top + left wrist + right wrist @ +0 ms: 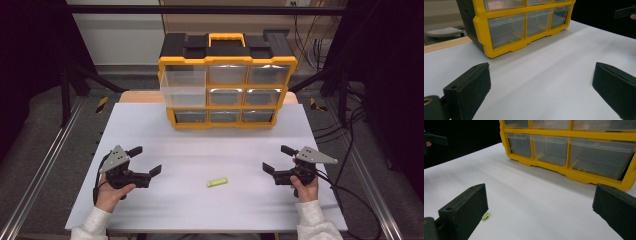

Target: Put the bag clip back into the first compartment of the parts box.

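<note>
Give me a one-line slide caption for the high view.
Two open hand-held grippers, left gripper and right gripper, flank a small yellow-green piece before a yellow drawer organizer.

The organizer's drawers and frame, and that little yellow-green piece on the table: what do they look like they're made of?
The drawers look like clear, glossy plastic: you see through them and they catch highlights. The frame looks like moulded hard plastic, yellow with a black top, smooth with a slight sheen. The yellow-green piece is too small to judge; a matt, pale, opaque block, possibly plastic or rubber.
</note>
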A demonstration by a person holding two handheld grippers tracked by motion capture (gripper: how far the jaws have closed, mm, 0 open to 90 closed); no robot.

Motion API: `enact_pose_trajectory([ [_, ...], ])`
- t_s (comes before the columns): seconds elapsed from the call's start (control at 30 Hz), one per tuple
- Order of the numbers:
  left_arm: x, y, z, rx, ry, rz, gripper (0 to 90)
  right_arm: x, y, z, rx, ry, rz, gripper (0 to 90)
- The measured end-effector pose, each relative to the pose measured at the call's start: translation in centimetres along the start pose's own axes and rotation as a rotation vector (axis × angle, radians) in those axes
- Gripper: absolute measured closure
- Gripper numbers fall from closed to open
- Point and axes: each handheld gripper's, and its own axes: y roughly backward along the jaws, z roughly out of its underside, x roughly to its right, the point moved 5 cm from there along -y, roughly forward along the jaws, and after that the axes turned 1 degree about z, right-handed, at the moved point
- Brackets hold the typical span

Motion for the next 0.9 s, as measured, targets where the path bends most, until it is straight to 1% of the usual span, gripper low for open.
enact_pose_trajectory([
  [0.17, 0.9, -0.5, -0.3, -0.005, -0.01, 0.015, 1.7, 0.0, 0.0, 0.0, -0.001, 0.001, 0.0, 0.5],
  [0.3, 1.8, -1.2, -0.3, -0.024, -0.023, 0.027, 1.6, 0.0, 0.0, 0.0, -0.004, 0.005, 0.001, 0.5],
  [0.5, 3.5, -2.4, -0.7, -0.048, -0.039, 0.058, 1.5, 0.0, -0.1, 0.1, -0.008, 0.004, 0.0, 0.5],
  [0.8, 4.5, -3.5, -1.6, -0.057, -0.047, 0.075, 1.5, 0.0, -0.1, 0.1, -0.01, 0.006, 0.001, 0.5],
  [0.9, 4.8, -3.9, -2.0, -0.064, -0.057, 0.08, 1.5, 0.0, -0.1, 0.1, -0.011, 0.006, 0.003, 0.5],
])
